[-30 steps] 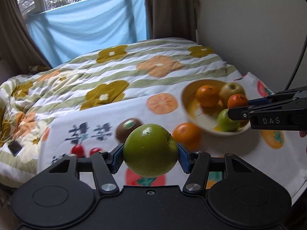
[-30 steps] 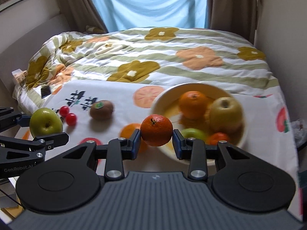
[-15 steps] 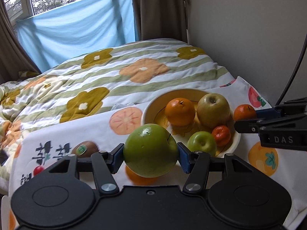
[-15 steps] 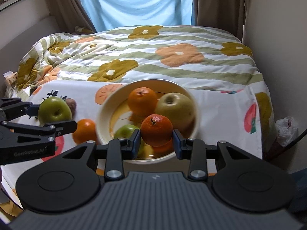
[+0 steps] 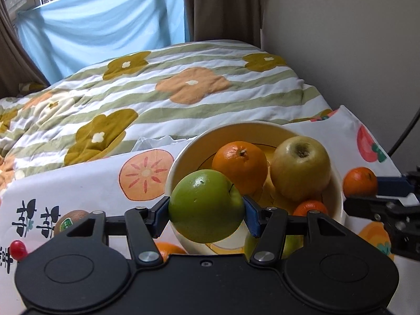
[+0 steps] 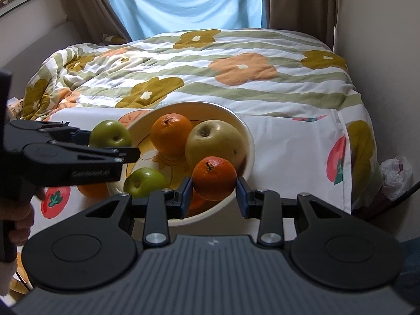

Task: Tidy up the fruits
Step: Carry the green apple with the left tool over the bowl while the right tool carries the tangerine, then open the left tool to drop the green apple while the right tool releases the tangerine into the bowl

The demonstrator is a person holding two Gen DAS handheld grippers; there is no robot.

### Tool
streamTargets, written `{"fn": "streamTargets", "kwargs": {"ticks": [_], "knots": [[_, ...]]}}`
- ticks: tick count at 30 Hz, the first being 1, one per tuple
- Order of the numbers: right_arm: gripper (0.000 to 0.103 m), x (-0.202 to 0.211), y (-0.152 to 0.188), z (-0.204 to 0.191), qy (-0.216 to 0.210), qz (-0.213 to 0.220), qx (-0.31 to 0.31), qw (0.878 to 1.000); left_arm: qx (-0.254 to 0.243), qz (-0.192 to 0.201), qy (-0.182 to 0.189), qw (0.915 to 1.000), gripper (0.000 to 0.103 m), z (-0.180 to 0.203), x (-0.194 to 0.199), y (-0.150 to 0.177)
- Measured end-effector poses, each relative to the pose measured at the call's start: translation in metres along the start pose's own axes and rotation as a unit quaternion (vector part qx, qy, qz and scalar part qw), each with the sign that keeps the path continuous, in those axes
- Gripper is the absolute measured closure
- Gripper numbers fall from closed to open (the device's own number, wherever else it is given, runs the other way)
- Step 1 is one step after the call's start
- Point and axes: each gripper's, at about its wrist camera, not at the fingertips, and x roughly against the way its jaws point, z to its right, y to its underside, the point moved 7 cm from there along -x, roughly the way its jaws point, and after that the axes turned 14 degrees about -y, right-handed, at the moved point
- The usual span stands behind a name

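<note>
With approx. four fruits already seen in the bowl [image 6: 246, 141] at frame centre, a green apple [image 5: 206, 206] is pinched by the left claw [image 5: 206, 210] at its left rim, a mandarin [image 6: 214, 174] by the right claw [image 6: 214, 194] over its lower right; kiwi [image 5: 69, 219] & others on the bench remain.

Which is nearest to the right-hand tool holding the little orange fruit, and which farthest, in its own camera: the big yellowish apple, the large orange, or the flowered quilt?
1. Yellowish apple: in the bowl, just behind the right gripper and its small orange fruit.
2. Large orange: in the bowl too, farther back and to the left.
3. Flowered quilt: on the bed beyond the bowl.
</note>
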Motion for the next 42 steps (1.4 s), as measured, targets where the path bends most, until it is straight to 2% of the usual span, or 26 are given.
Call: {"fn": "streamTargets", "kwargs": {"ticks": [4,6,7,8,22,37,41,42], "knots": [[0.053,-0.001,0.001,0.002,-0.001,0.001,-0.001,1.0,0.013,-0.016,0.005,0.9998,0.041,-0.001,-0.004,-0.001],[0.053,-0.001,0.002,0.003,-0.001,0.001,-0.003,1.0,0.017,-0.008,0.002,0.9998,0.026,-0.004,0.0,-0.002],[0.053,-0.001,0.002,0.004,-0.001,0.001,-0.003,1.0,0.019,0.0,-0.002,0.9998,0.01,-0.006,0.004,-0.003],[0.053,0.0,0.002,0.004,-0.001,0.001,-0.003,1.0,0.023,0.009,-0.006,0.9997,0.003,-0.008,0.009,-0.004],[0.053,0.002,-0.006,-0.006,-0.009,0.002,0.018,1.0,0.06,0.022,-0.026,0.9976,0.003,-0.044,0.056,0.019],[0.053,-0.05,-0.018,-0.044,-0.043,-0.01,0.054,0.998,0.095,0.027,-0.06,0.9933,0.003,-0.067,0.064,0.054],[0.048,-0.055,-0.017,-0.052,-0.038,-0.009,0.075,0.996,0.098,0.026,-0.065,0.9928,0.003,-0.071,0.063,0.061],[0.038,-0.054,-0.017,-0.053,-0.034,-0.005,0.081,0.996,0.097,0.025,-0.066,0.9928,0.003,-0.072,0.063,0.062]]}}
